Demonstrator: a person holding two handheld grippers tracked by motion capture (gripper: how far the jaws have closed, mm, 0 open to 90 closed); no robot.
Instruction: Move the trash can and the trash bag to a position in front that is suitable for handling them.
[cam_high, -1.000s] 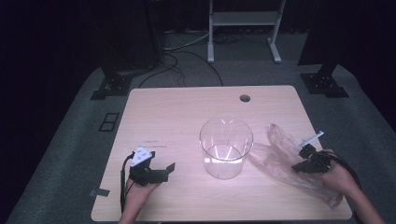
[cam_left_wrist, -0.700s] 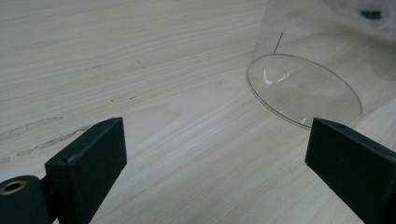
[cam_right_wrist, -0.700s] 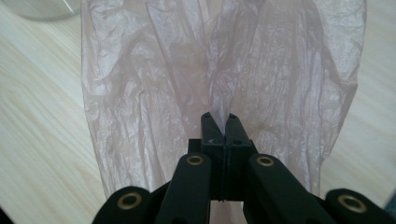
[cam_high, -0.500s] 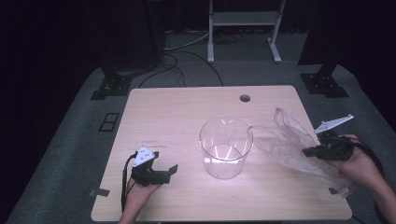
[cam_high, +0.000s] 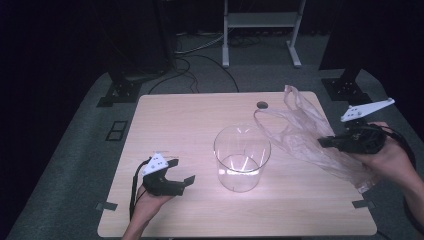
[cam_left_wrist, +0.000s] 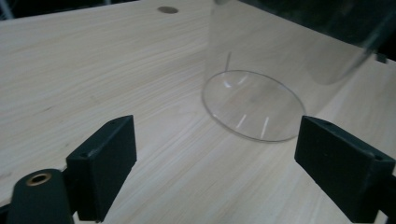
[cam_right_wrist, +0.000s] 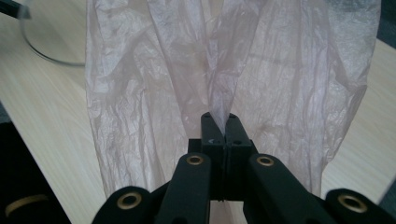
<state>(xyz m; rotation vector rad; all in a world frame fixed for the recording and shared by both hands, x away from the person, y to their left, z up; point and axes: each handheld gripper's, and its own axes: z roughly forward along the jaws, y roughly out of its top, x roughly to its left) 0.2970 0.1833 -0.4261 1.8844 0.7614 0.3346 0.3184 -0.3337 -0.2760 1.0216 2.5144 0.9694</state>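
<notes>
A thin clear plastic bag (cam_high: 305, 135) hangs off the table's right side, pinched in my right gripper (cam_high: 324, 143), which is raised above the table. In the right gripper view the jaws (cam_right_wrist: 223, 128) are shut on a gathered fold of the bag (cam_right_wrist: 154, 84), which spreads out ahead. A clear round container (cam_high: 242, 157) stands upright and empty at the table's middle. My left gripper (cam_high: 182, 171) rests low at the front left, open and pointing at the container's base (cam_left_wrist: 254, 105). Its jaws (cam_left_wrist: 217, 144) have just been closing a little, with nothing between them.
The wooden table (cam_high: 190, 115) has a small round hole (cam_high: 261, 105) near its back edge and tape marks (cam_high: 106, 205) at the front corners. Black stand feet (cam_high: 120, 92), cables and a white frame (cam_high: 260, 30) lie on the floor behind.
My right gripper has risen with the bag, pulling most of it up off the table. The left hand has stayed in place.
</notes>
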